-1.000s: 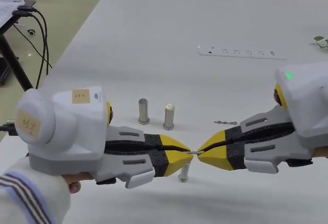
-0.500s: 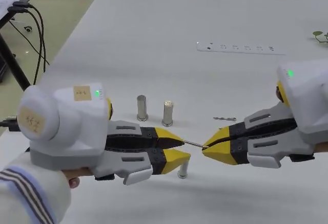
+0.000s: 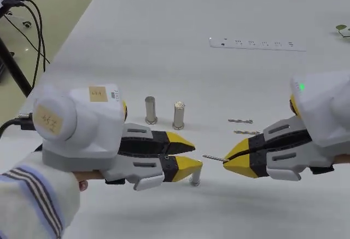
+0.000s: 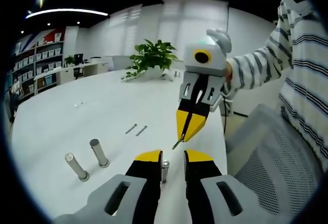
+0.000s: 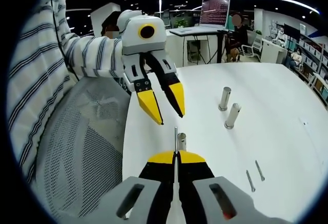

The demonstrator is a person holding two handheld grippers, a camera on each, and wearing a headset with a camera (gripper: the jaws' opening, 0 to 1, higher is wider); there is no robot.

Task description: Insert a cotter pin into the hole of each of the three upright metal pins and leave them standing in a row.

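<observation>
Head view: right gripper (image 3: 225, 159) is clamped on a cotter pin (image 3: 212, 157) whose tip points left at the left gripper (image 3: 197, 154), whose jaws stand apart, empty. Nearest metal pin (image 3: 194, 181) stands below them; second metal pin (image 3: 151, 110) and third metal pin (image 3: 178, 115) stand farther. Spare cotter pins (image 3: 240, 121) lie right.

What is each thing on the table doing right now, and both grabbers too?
Left gripper: open, empty.
Right gripper: shut on cotter pin.
Near metal pin: upright, under the left gripper's jaws.
Far metal pins: both upright, side by side.
Spare cotter pins: two, lying flat on the table.
</observation>
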